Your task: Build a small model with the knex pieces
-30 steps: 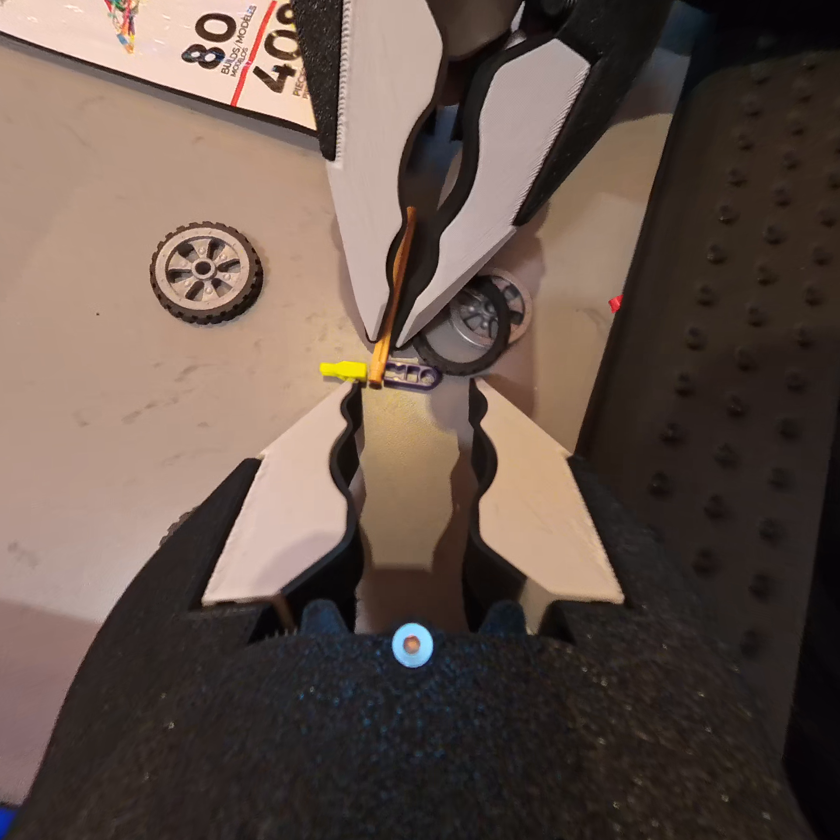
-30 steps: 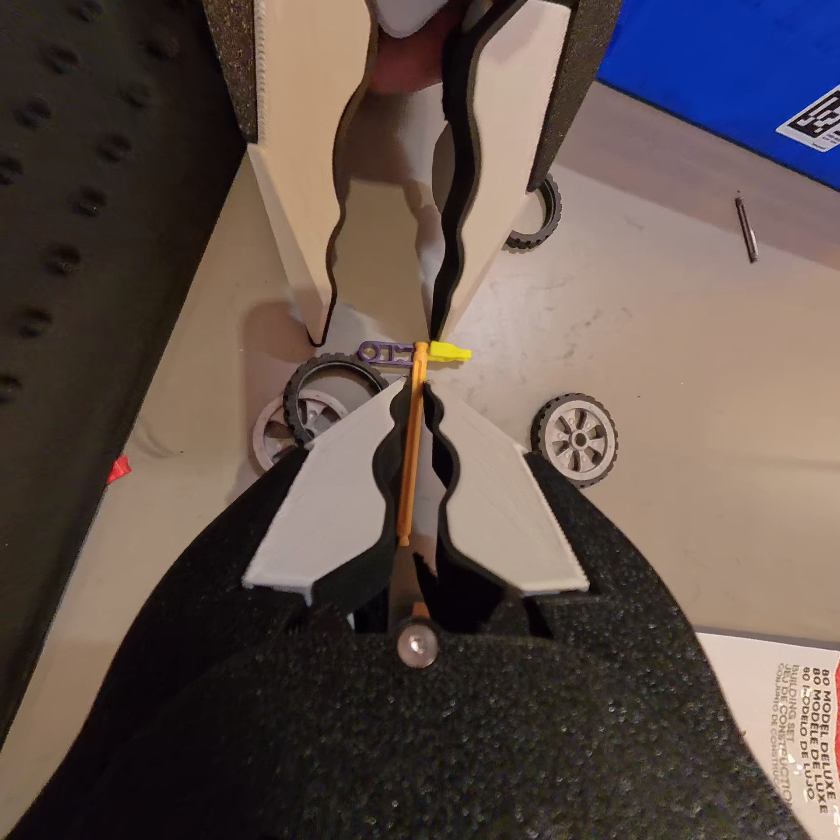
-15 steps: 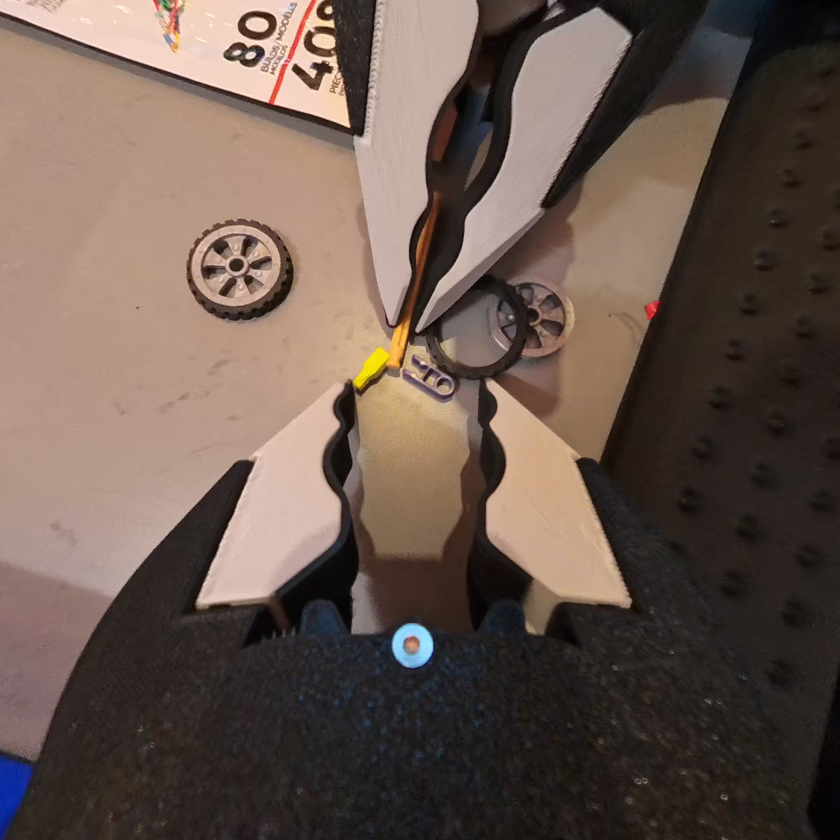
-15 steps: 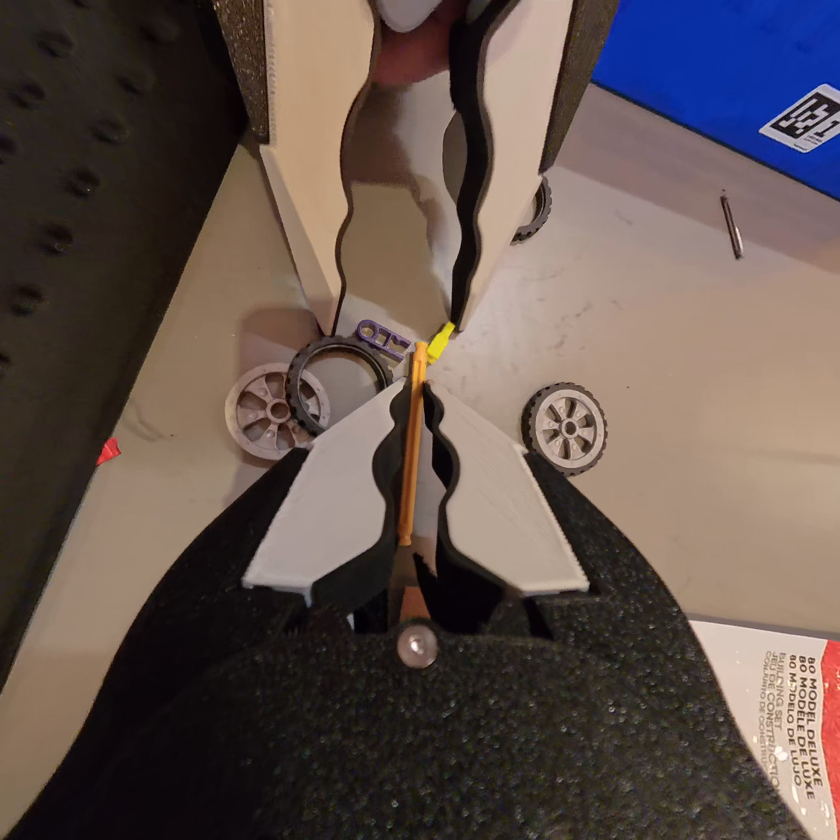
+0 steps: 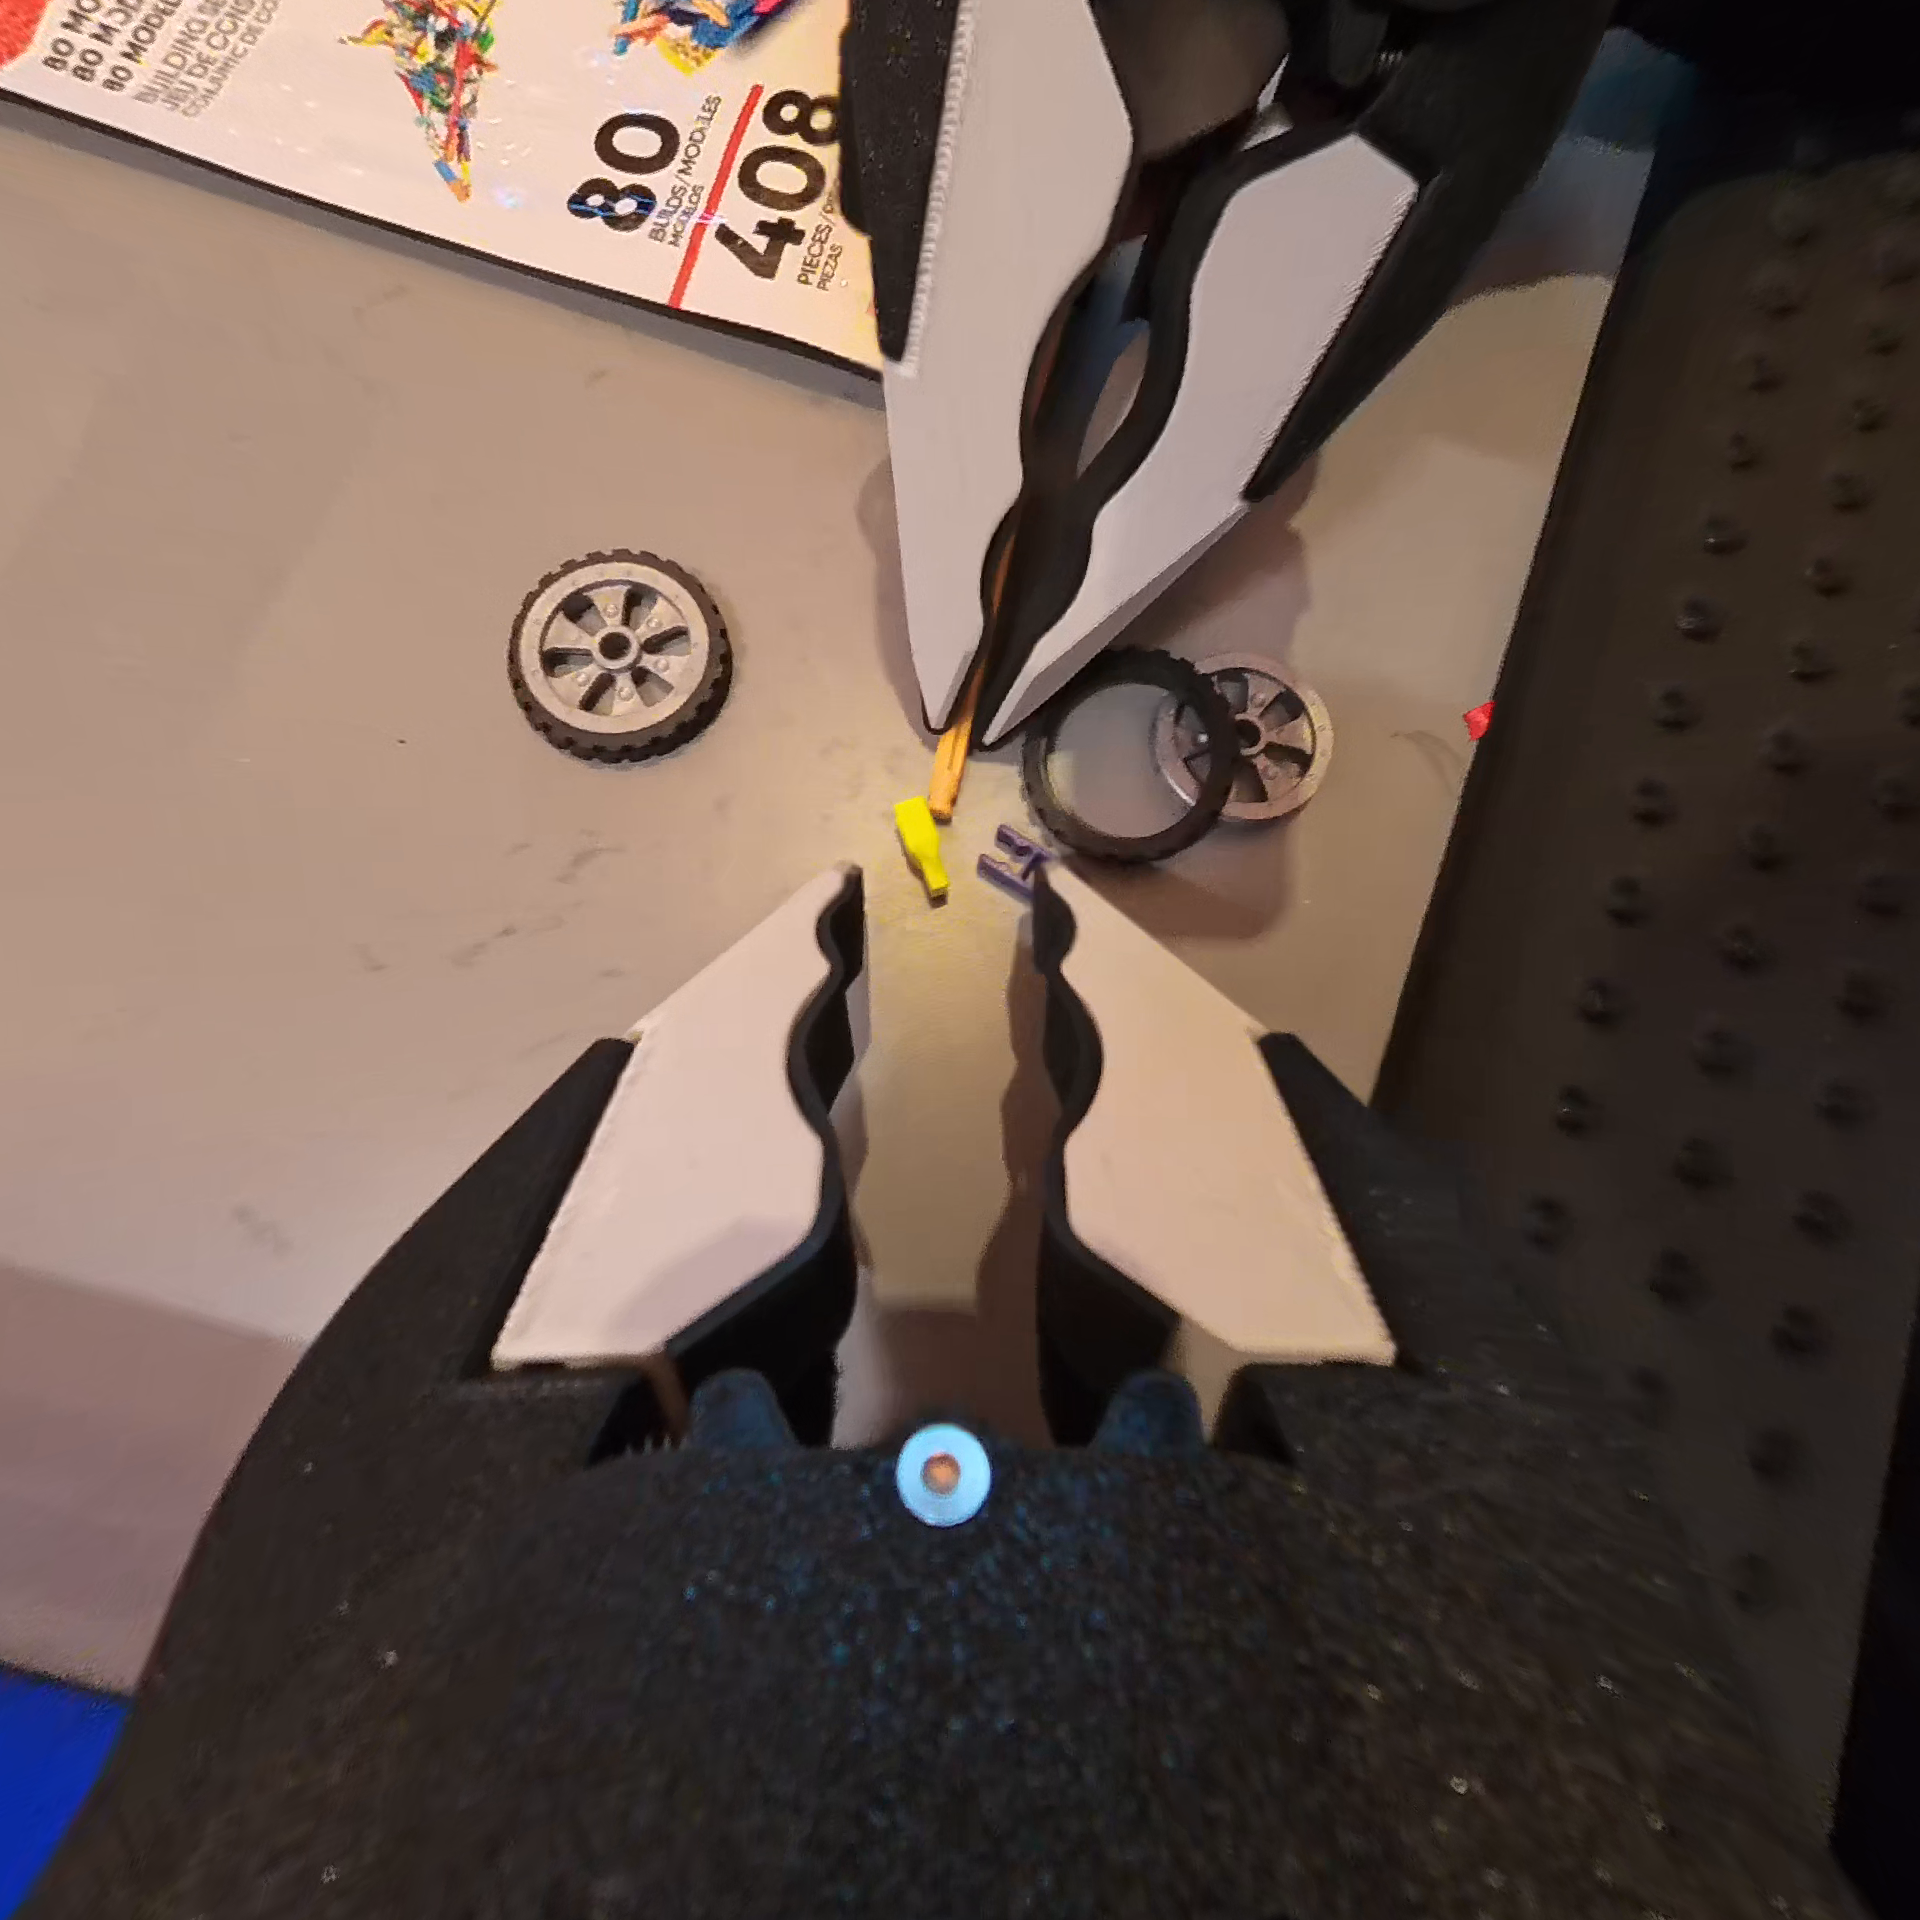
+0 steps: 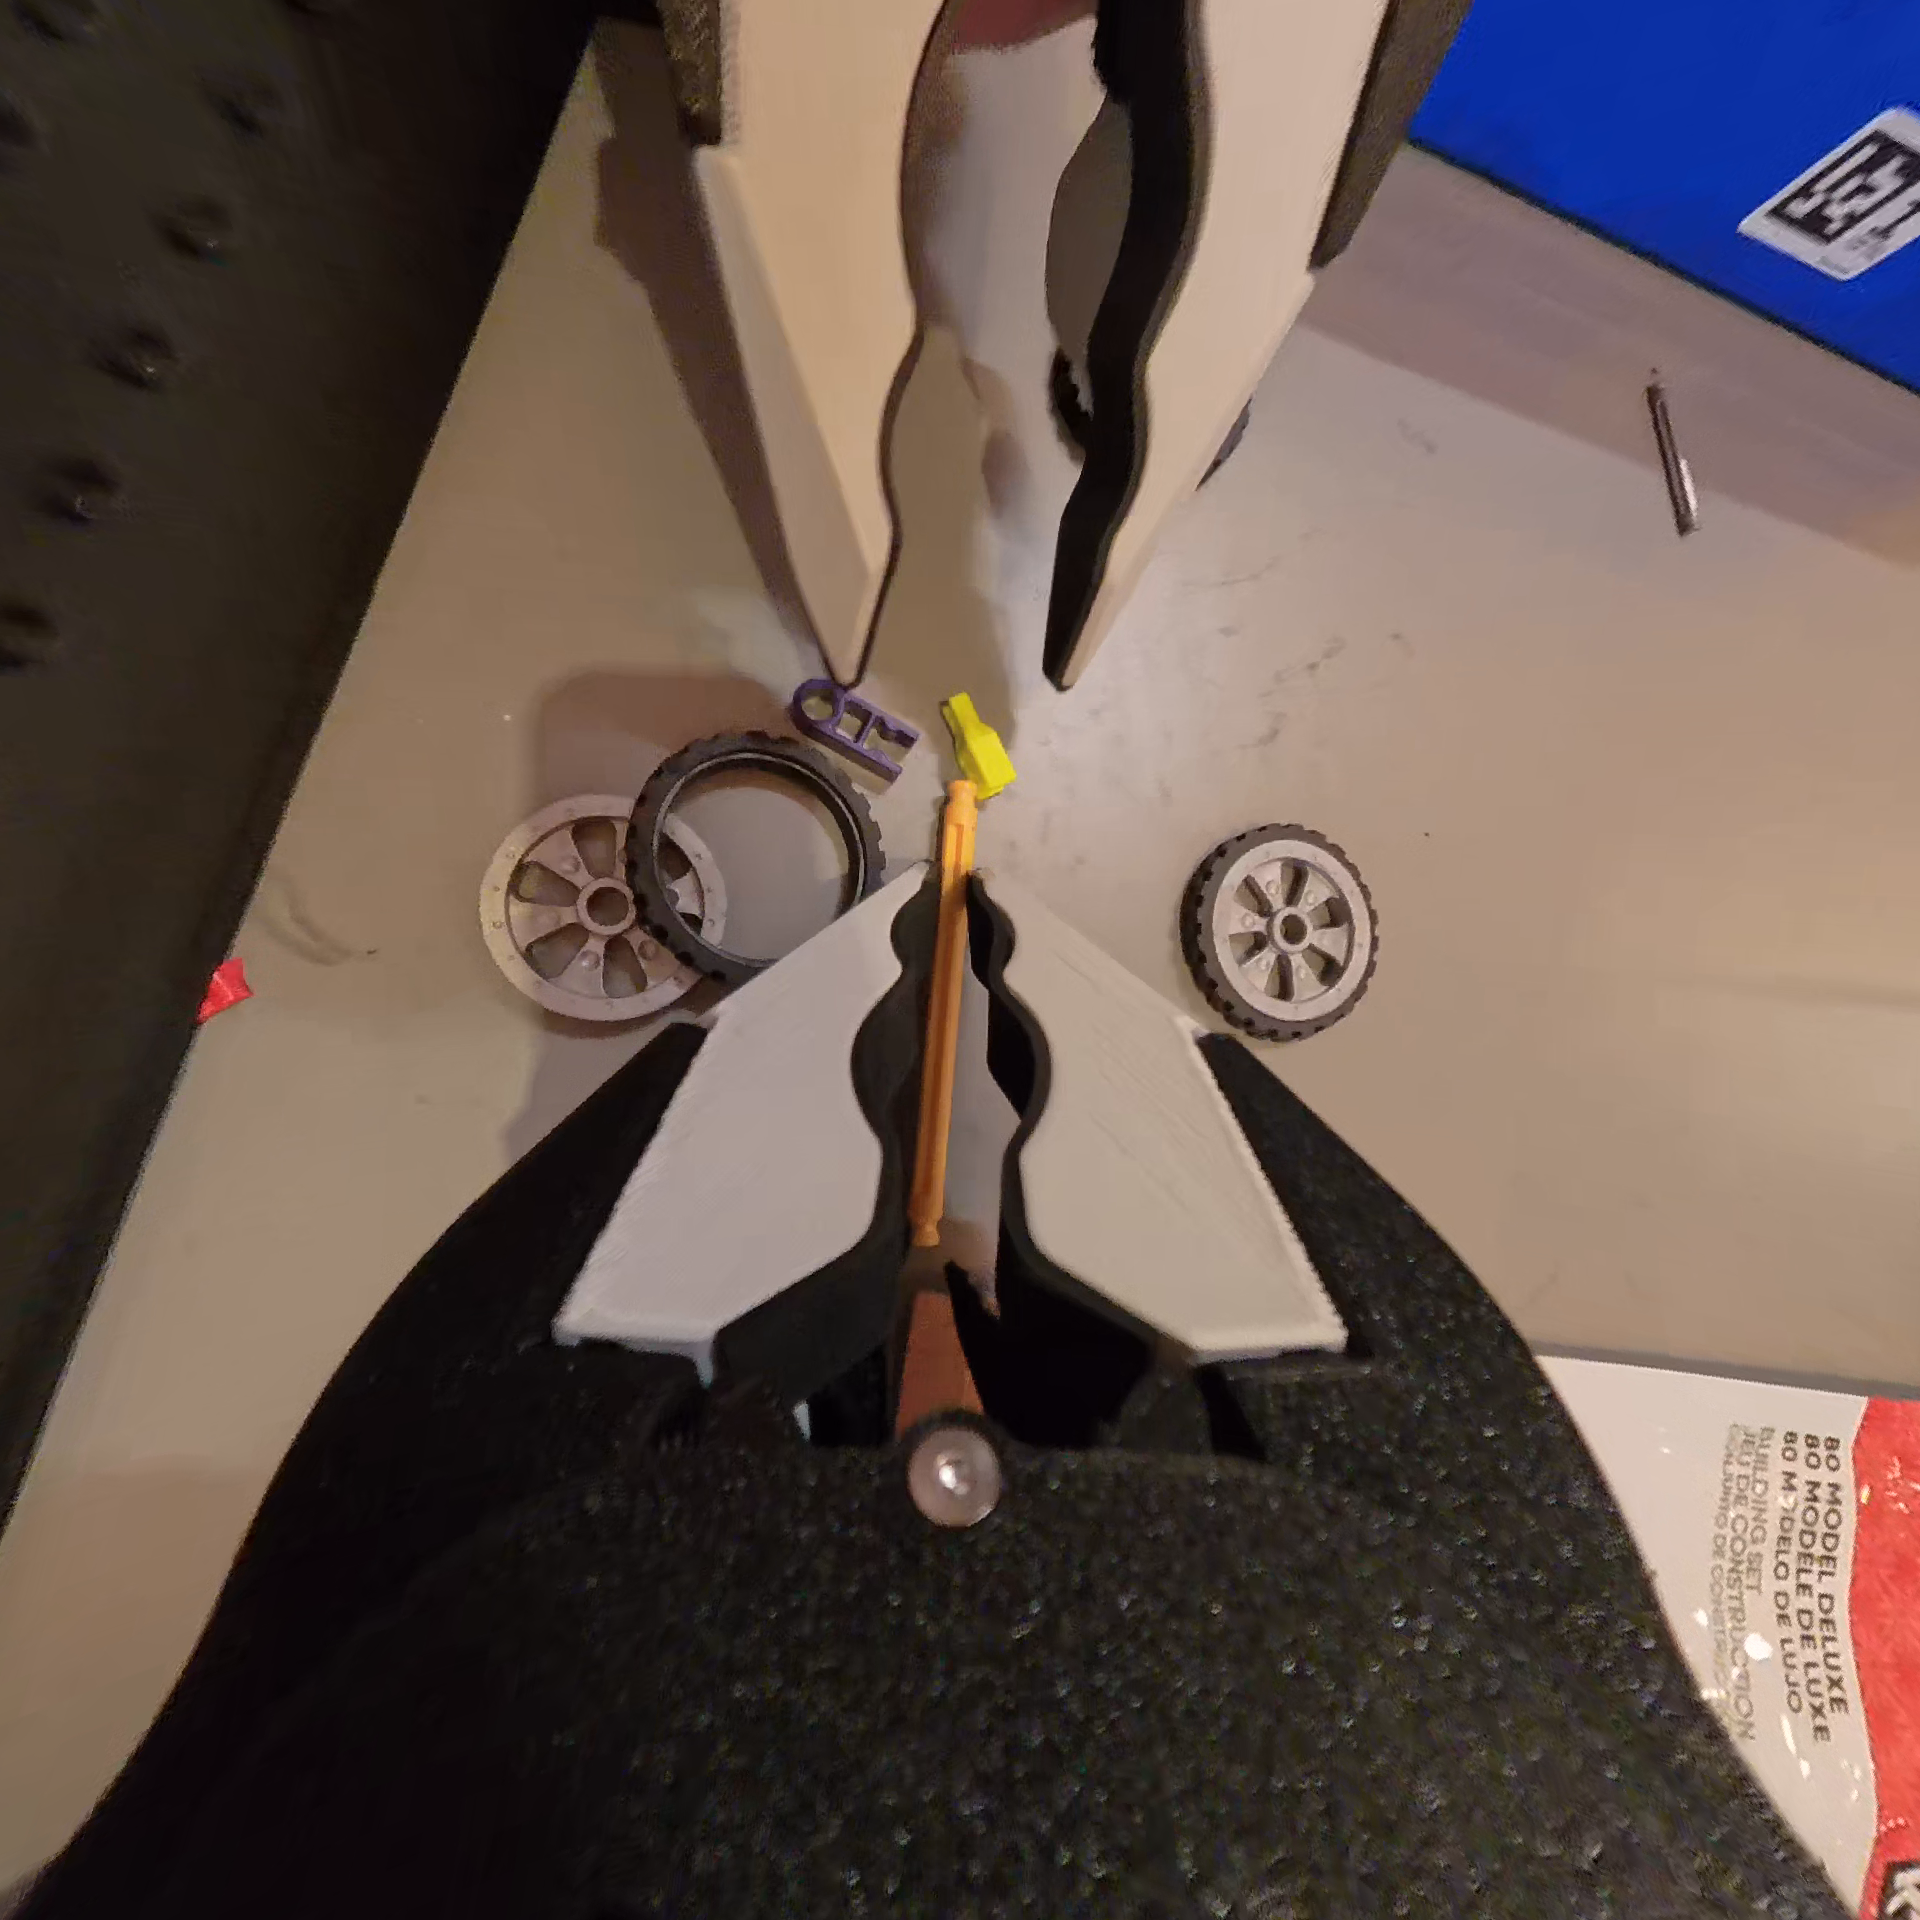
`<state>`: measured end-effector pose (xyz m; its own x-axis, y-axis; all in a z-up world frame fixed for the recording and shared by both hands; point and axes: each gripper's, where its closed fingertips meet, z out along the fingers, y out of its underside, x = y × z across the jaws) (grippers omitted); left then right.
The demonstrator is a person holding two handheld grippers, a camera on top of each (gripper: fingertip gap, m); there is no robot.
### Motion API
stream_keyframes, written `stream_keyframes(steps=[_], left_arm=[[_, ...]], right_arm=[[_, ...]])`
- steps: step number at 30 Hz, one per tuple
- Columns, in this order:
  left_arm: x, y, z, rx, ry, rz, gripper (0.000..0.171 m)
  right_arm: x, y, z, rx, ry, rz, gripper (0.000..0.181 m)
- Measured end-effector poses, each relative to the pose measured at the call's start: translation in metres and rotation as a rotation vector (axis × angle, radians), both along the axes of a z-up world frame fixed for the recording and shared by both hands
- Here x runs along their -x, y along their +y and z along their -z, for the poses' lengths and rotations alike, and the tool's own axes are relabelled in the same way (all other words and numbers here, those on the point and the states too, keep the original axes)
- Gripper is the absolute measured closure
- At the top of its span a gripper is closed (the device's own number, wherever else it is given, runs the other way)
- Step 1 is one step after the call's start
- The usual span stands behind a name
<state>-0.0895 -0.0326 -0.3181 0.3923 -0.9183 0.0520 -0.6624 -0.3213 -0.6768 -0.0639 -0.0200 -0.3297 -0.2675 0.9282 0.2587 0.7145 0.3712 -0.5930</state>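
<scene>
Right wrist view showed the right gripper [image 6: 948, 883] clamped on an orange rod [image 6: 943, 1018] lying along its fingers, tip apparently touching a yellow connector [image 6: 978, 750]. Just beyond, the left gripper [image 6: 961, 675] stood empty and parted.

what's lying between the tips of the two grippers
In both wrist views, a yellow connector and purple clip lie there on the table.
</scene>
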Motion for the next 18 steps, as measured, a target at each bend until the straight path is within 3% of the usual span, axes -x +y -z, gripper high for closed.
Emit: stream_keyframes(steps=[8,12,18], left_arm=[[-0.006,0.003,0.010,-0.005,0.051,0.059,0.157],[-0.003,0.006,0.014,-0.031,0.080,0.022,0.169],[-0.004,0.011,0.015,-0.070,0.097,-0.098,0.170]], right_arm=[[-0.004,0.011,0.001,0.014,-0.022,0.078,0.177],[-0.001,0.010,0.001,0.022,-0.021,0.101,0.177],[0.001,0.011,0.001,0.026,-0.025,0.142,0.177]])
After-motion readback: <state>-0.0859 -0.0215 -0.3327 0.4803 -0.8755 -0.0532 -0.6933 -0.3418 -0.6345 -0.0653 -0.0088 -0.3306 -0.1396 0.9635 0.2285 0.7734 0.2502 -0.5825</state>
